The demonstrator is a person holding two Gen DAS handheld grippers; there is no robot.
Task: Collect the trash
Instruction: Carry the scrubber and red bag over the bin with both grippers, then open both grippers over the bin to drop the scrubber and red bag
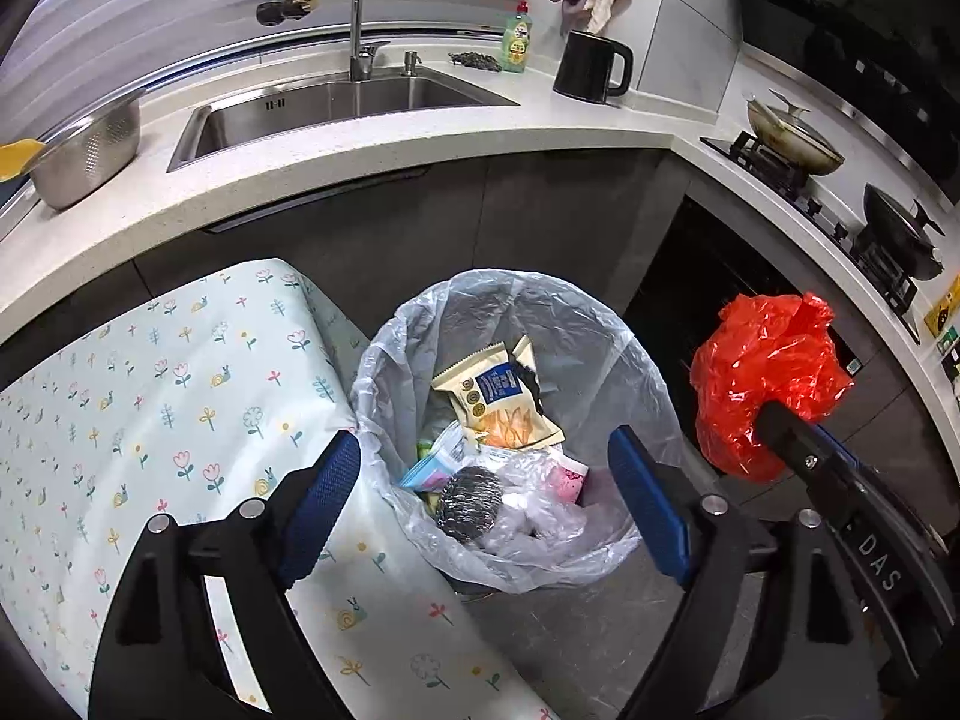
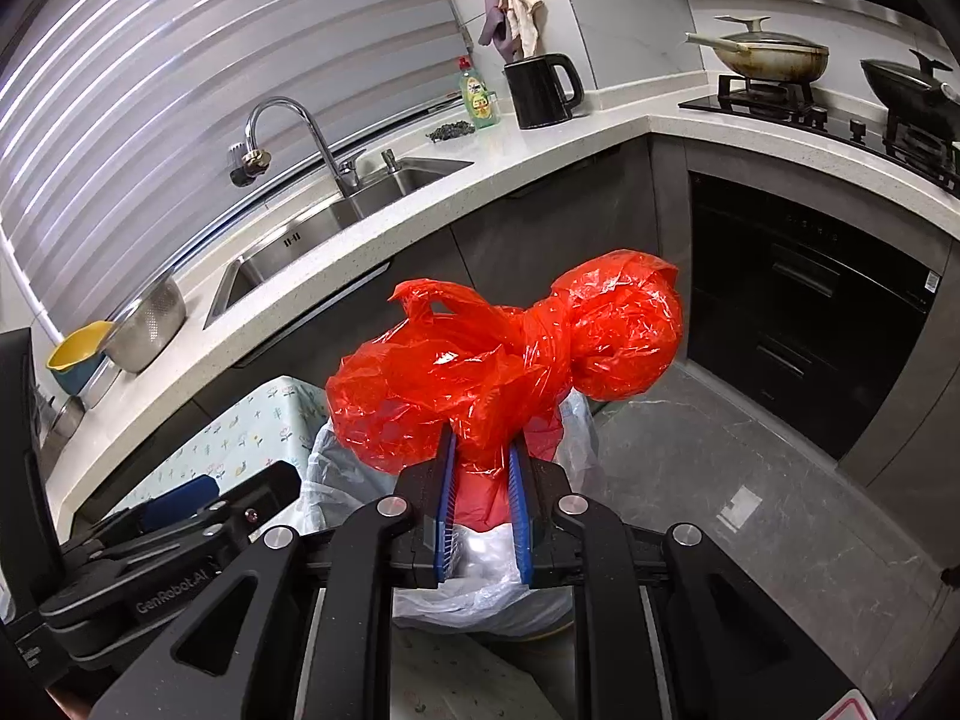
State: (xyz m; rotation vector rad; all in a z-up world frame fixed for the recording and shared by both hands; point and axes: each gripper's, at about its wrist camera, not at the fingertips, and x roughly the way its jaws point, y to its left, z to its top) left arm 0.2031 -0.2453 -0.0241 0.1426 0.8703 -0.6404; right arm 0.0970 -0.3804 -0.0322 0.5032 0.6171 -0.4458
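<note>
A trash bin lined with a clear plastic bag (image 1: 414, 324) stands on the floor beside a floral-cloth table (image 1: 150, 396). Inside lie a yellow snack packet (image 1: 501, 399), a steel scourer (image 1: 468, 501) and other wrappers. My left gripper (image 1: 483, 501) is open and empty, hovering above the bin. My right gripper (image 2: 480, 468) is shut on a knotted red plastic bag (image 2: 510, 354), held in the air above the bin's liner (image 2: 480, 594). The red bag (image 1: 765, 384) also shows in the left wrist view, to the right of the bin.
An L-shaped white counter (image 1: 360, 150) carries a steel sink (image 1: 336, 105), a colander (image 1: 90, 150), a green soap bottle (image 1: 516, 39), a black kettle (image 1: 591, 69) and pans on a gas hob (image 1: 792, 138). Dark cabinets and an oven (image 2: 804, 300) stand below. The floor is grey tile (image 2: 720, 480).
</note>
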